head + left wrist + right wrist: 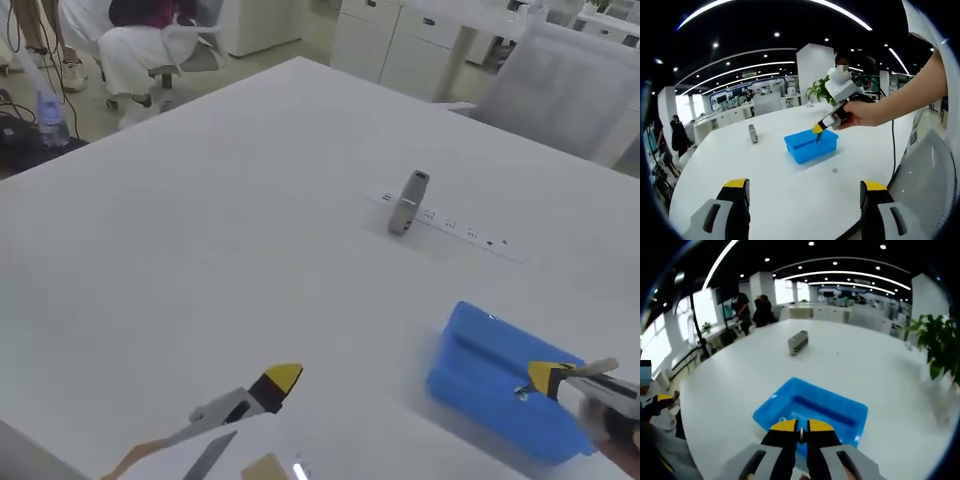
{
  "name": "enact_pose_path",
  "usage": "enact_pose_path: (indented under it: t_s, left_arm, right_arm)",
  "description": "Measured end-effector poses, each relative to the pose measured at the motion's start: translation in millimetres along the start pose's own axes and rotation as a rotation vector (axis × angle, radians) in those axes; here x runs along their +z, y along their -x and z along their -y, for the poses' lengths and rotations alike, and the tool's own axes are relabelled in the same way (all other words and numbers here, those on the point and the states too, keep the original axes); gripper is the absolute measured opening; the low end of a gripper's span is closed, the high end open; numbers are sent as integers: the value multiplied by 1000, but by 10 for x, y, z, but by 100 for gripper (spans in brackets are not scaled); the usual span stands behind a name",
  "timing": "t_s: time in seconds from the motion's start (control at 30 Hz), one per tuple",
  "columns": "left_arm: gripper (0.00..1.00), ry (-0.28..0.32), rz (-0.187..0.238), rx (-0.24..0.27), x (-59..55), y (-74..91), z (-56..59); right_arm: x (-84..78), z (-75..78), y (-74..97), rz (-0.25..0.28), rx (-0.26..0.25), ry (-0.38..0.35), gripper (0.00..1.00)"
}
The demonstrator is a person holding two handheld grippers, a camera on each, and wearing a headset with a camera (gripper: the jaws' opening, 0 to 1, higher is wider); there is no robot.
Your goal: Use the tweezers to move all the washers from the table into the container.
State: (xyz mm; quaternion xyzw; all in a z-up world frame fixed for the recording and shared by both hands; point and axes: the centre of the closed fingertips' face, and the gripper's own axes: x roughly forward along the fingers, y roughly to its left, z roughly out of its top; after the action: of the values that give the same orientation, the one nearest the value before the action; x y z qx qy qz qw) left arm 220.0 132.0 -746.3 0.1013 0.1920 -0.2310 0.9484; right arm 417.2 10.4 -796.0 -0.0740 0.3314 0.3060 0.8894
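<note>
Washer (834,170), one small grey ring, lies on the white bench (765,170) just beyond the left gripper (804,184), whose fingers (735,200) stand wide apart above the near edge, holding nothing. Just past the washer sits the blue container (805,150). Above it a hand (860,114) holds the right gripper (801,426), its fingers pressed together on the thin tweezers (817,138), which point down into the container. Farther along the bench a small grey block (407,202) rests on a white power strip (470,232). Beyond the bench, a person (140,45) sits on a chair
</note>
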Motion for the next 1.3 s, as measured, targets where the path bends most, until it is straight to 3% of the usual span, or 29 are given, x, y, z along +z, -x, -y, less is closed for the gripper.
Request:
enact_pose_path:
  t_s: [0.27,0.7,0.97,1.1,1.13,1.3]
  left_arm:
    - [93,-5,-13,-4,-23,-10,14]
    - [92,-11,-18,6,-31,-12,2]
    - [92,-13,-14,3,-23,-12,9]
    - [92,-8,-13,5,-22,-11,3]
    - [92,-8,-12,6,-20,-11,0]
    - [92,-10,-8,11,-14,-6,-8]
  right_arm:
    - [-193,1,-103,-77,-15,40,3]
    - [-237,45,-131,-104,-6,40,4]
    - [-71,-23,111,-21,-14,44,3]
    - [54,-172,368,48,-13,37,3]
    - [83,-150,371,60,-7,35,3]
    - [45,-310,615,88,10,26,3]
